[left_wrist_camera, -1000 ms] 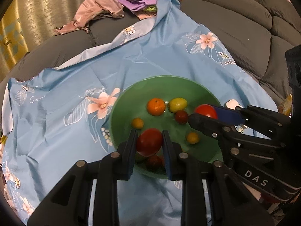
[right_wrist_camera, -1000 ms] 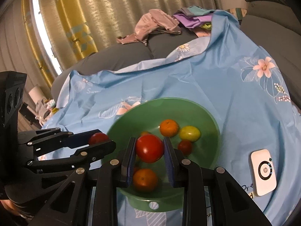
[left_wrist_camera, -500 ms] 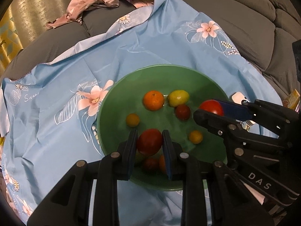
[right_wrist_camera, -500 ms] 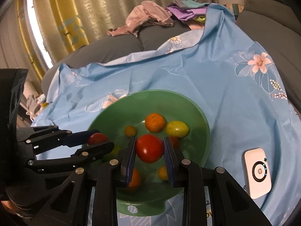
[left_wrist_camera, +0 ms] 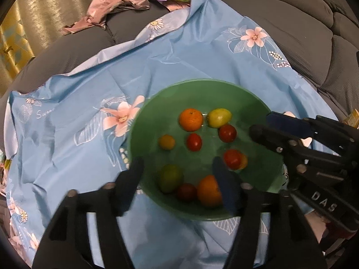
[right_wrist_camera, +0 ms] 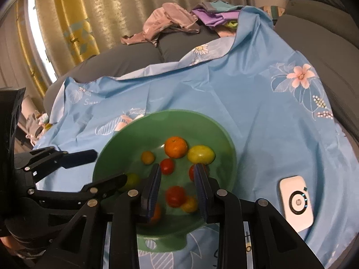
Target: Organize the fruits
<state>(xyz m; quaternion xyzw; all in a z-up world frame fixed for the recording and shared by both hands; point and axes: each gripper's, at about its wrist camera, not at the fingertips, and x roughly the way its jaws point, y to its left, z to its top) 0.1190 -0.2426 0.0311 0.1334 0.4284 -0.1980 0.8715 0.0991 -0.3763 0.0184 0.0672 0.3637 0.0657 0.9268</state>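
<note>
A green bowl (left_wrist_camera: 251, 98) sits on the blue flowered cloth and also shows in the right wrist view (right_wrist_camera: 219, 134). It holds several fruits: an orange (left_wrist_camera: 191, 119), a yellow lemon (left_wrist_camera: 219, 118), red tomatoes (left_wrist_camera: 194, 142) and small orange and green ones. My left gripper (left_wrist_camera: 178, 179) is open and empty over the bowl's near rim. My right gripper (right_wrist_camera: 177, 187) is open and empty above a red tomato (right_wrist_camera: 175, 196) in the bowl; it shows at the right of the left wrist view (left_wrist_camera: 262, 125).
A white device (right_wrist_camera: 296, 202) lies on the cloth (left_wrist_camera: 67, 145) right of the bowl. Crumpled clothes (right_wrist_camera: 166, 24) are piled on the grey sofa (left_wrist_camera: 291, 22) behind. Curtains (right_wrist_camera: 78, 11) hang at the back left.
Both grippers have opened and let go of their red tomatoes, which now lie in the bowl. Both grippers have moved a little further over the bowl.
</note>
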